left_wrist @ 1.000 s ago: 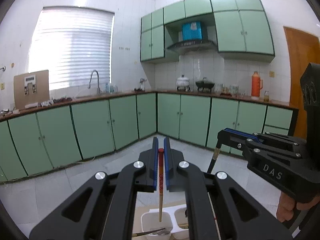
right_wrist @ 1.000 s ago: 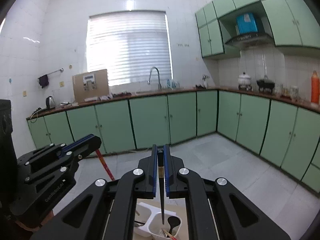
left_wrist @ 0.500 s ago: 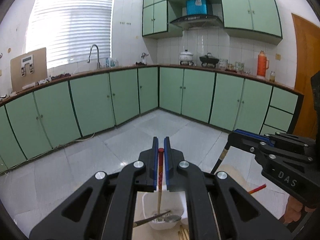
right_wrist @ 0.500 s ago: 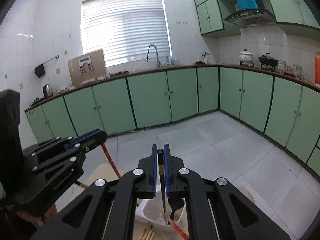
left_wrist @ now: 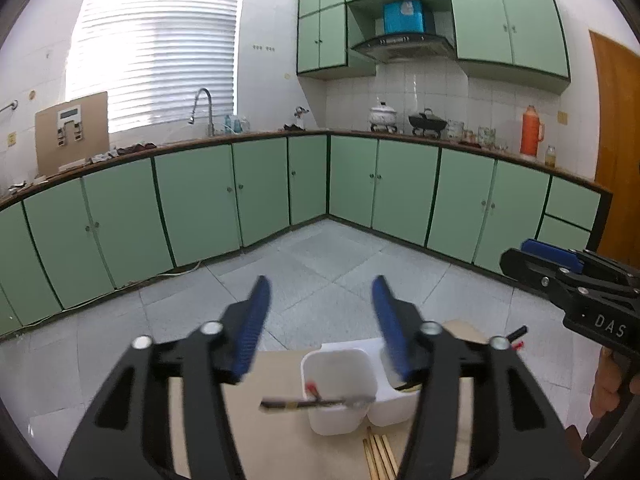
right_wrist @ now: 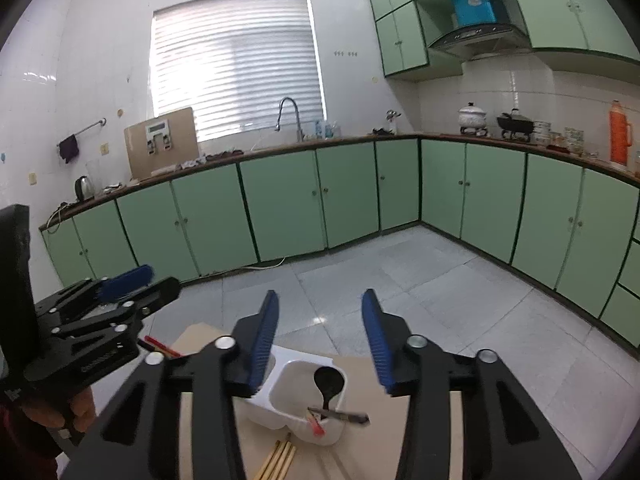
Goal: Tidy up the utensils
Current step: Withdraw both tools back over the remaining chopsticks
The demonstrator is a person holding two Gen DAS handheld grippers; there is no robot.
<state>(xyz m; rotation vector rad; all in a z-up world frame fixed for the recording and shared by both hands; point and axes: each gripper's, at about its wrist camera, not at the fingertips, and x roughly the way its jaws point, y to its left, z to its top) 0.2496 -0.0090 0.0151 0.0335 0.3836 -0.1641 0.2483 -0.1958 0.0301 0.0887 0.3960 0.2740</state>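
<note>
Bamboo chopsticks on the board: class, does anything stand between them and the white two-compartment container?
Nothing lies between the bamboo chopsticks and the white container's near wall. A dark-handled utensil lies across one compartment's rim, though, and may partly bar that opening.

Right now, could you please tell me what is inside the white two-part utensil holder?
The white utensil holder contains a black spoon, a dark-handled utensil across its rim, and a red-tipped stick. The hand-held gripper finger covers the other compartment.

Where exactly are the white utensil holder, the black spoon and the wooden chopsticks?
white utensil holder (right_wrist: pixel 280 390): right wrist view, inner wall of its near compartment.
black spoon (right_wrist: pixel 329 379): right wrist view, on its bowl.
wooden chopsticks (right_wrist: pixel 280 458): right wrist view, mid-shaft on the table.
</note>
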